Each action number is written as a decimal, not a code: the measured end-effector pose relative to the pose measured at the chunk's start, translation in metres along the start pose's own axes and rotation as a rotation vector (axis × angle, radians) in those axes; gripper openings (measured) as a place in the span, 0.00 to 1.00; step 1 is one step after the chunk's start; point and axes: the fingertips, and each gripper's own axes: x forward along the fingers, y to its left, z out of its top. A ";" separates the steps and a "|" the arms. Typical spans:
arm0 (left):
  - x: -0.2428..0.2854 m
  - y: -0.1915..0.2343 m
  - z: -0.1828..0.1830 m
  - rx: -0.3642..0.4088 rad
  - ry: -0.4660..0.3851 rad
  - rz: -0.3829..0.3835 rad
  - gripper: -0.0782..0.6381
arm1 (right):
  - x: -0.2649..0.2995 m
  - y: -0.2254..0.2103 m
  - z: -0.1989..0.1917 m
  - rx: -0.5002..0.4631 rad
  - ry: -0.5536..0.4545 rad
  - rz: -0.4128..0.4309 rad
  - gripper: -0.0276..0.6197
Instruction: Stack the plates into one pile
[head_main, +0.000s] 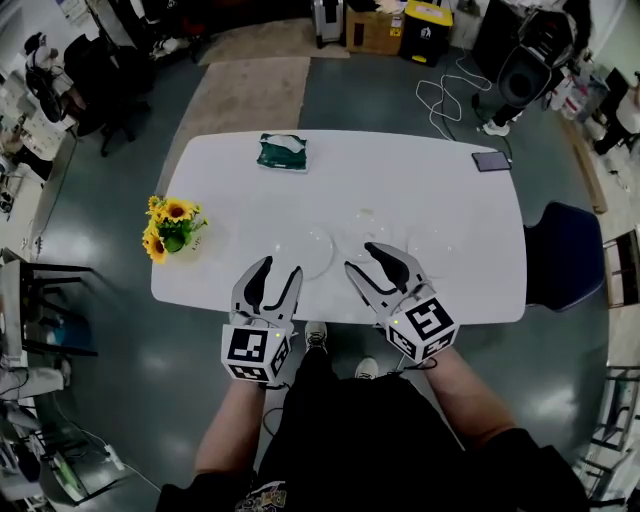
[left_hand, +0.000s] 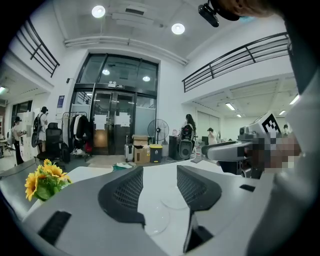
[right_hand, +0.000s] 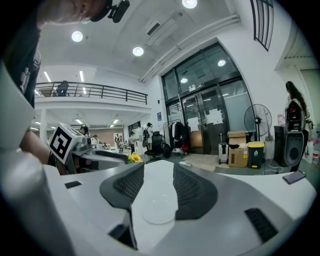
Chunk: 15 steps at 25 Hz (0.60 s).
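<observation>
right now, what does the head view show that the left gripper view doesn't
Only the head view: the dark blue chair beside the white table, and the person's shoes on the grey floor.

Only the left gripper view: the tall glass entrance doors, the round ceiling lights and the black balcony railing.

Both: the yellow sunflower bunch, the green packet, the clear round plates lying on the table, and the right gripper with its jaws apart.
</observation>
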 end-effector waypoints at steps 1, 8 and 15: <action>0.003 0.006 -0.002 -0.002 0.004 -0.002 0.41 | 0.006 0.000 -0.002 0.002 0.005 -0.003 0.34; 0.023 0.037 -0.015 -0.017 0.043 -0.023 0.41 | 0.044 0.003 -0.015 0.009 0.049 -0.012 0.34; 0.041 0.060 -0.032 -0.032 0.089 -0.050 0.41 | 0.074 0.003 -0.037 0.026 0.112 -0.028 0.34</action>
